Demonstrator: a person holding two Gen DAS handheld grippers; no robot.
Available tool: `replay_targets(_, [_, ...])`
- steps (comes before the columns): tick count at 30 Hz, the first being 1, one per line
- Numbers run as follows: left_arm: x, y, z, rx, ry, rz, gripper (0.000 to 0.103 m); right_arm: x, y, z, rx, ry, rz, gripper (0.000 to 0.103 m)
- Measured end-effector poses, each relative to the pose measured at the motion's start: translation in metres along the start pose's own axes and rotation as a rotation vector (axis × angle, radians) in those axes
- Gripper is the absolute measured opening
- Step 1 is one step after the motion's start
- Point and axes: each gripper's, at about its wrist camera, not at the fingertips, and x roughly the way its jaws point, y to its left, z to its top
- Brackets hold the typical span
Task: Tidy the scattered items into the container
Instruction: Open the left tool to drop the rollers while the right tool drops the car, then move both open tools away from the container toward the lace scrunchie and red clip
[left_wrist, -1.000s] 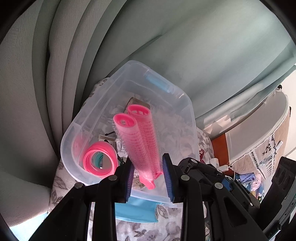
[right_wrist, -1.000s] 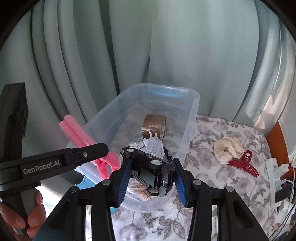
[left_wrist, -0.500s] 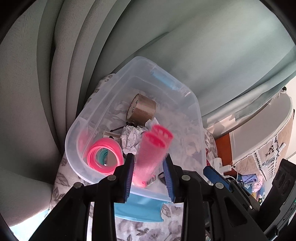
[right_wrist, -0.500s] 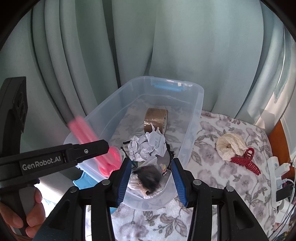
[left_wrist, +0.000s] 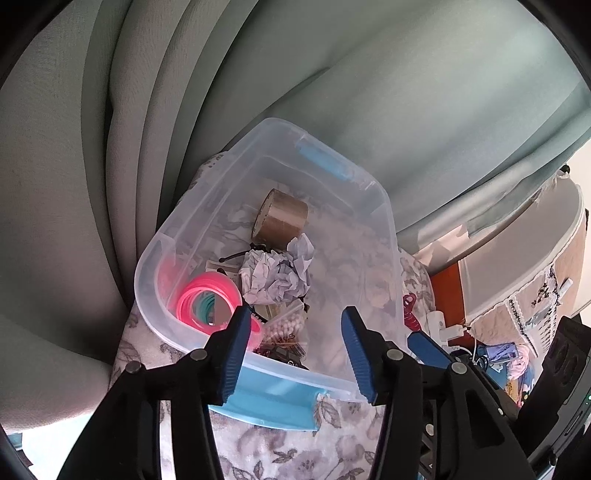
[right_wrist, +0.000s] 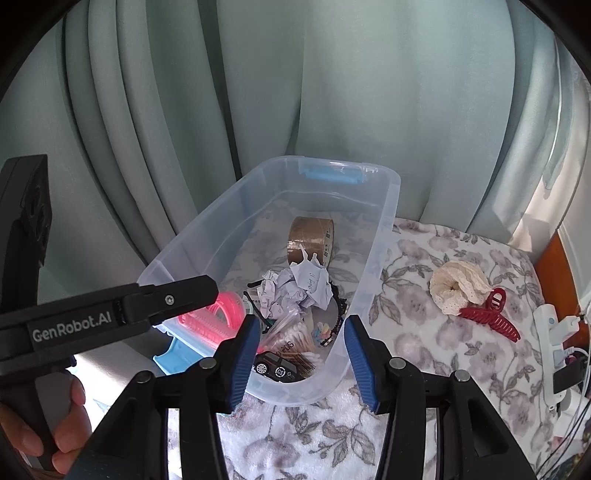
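Note:
The clear plastic container (left_wrist: 388, 221) (right_wrist: 384, 206) stands on the floral cloth against the curtain. Both grippers hover over its near end. My left gripper (left_wrist: 295, 343) has its jaws opening with nothing between them. The pink hair rollers (right_wrist: 205, 326) lie inside by the pink rings (left_wrist: 207, 299). My right gripper (right_wrist: 301, 345) has its jaws opening too, and they are empty. The black toy car (right_wrist: 275, 367) rests on the box floor below it. A cream scrunchie (right_wrist: 458, 282) and a red hair claw (right_wrist: 491, 319) lie on the cloth to the right.
Inside the box are a brown tape roll (right_wrist: 310, 236), crumpled paper (right_wrist: 295, 291) and a bag of cotton swabs (right_wrist: 291, 341). A blue lid (left_wrist: 269, 402) sticks out under the near rim. A white power strip (right_wrist: 550, 339) lies at the far right. A hand (right_wrist: 66, 417) holds the left gripper.
The left gripper let go of the pink rollers, which dropped into the box, and its jaws spread. The right gripper released the toy car, which now lies in the box.

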Motion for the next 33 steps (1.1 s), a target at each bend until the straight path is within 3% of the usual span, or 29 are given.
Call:
replay_targets(11, [-0.008,-0.014,-0.006,0.025,-0.004,0.048,0.070,-0.022,-0.009,-0.003,0.032,-0.039,0.029,0.057])
replay_targets(18, [-0.014,-0.026,-0.014,0.054,-0.002,0.089,0.071,-0.034,-0.016,-0.007,0.057,-0.058,0.047,0.059])
replay_targets(22, [-0.016,-0.032,-0.018,0.064,-0.001,0.108,0.072,-0.042,-0.021,-0.010,0.080,-0.074,0.060,0.067])
replay_targets(25, [-0.019,-0.038,-0.021,0.074,-0.003,0.120,0.078,-0.048,-0.026,-0.013,0.090,-0.082,0.062,0.067])
replay_targets(33, [-0.022,-0.059,-0.029,0.114,0.000,0.119,0.079,-0.062,-0.046,-0.022,0.131,-0.102,0.070,0.070])
